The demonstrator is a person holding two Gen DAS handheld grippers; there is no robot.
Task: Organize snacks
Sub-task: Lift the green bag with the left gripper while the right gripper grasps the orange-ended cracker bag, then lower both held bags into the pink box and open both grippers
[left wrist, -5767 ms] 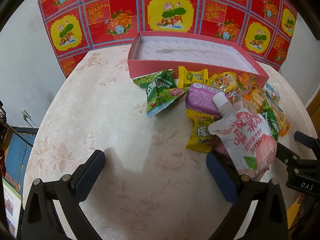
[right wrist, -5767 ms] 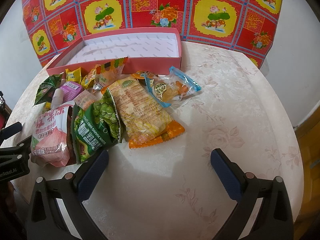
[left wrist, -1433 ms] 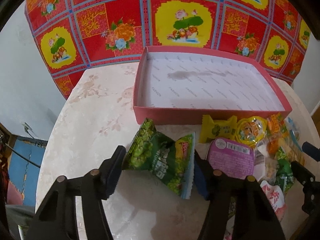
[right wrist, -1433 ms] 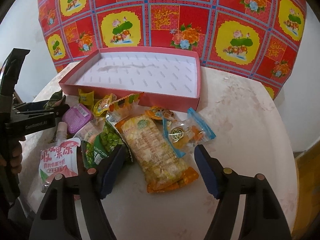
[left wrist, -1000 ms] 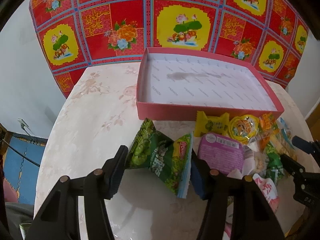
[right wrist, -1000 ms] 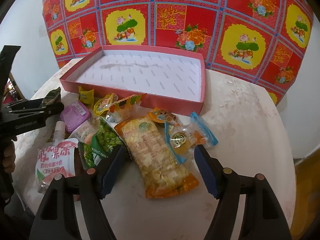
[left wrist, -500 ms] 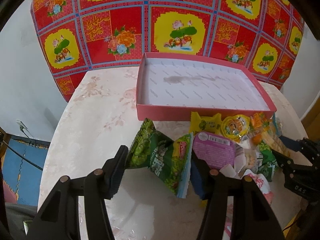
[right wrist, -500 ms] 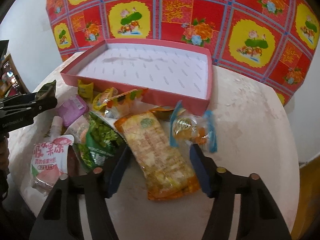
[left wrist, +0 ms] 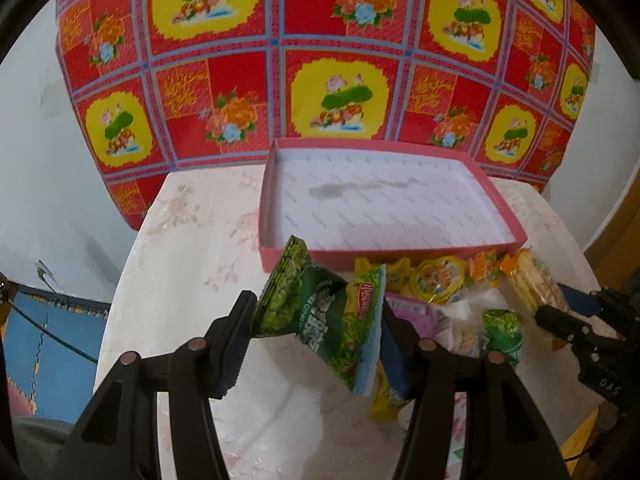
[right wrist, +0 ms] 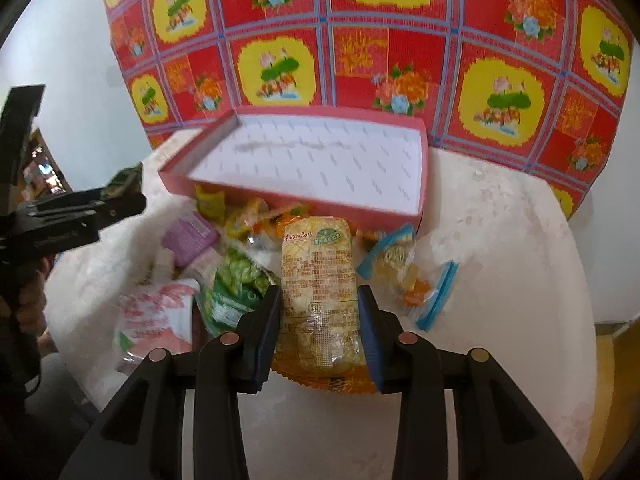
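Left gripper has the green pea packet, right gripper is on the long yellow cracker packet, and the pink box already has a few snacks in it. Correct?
Not quite: the pink box holds no snacks, as the left wrist view shows. The left gripper does hold the green pea packet, and the right gripper is closing on the yellow cracker packet.

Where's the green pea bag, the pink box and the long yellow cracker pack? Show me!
green pea bag (left wrist: 320, 316): left wrist view, middle of its printed front.
pink box (left wrist: 400, 254): left wrist view, its near wall.
long yellow cracker pack (right wrist: 318, 280): right wrist view, middle of the clear wrapper.

Glossy plastic snack packets (right wrist: 318, 276), matt cardboard box (left wrist: 304, 254)
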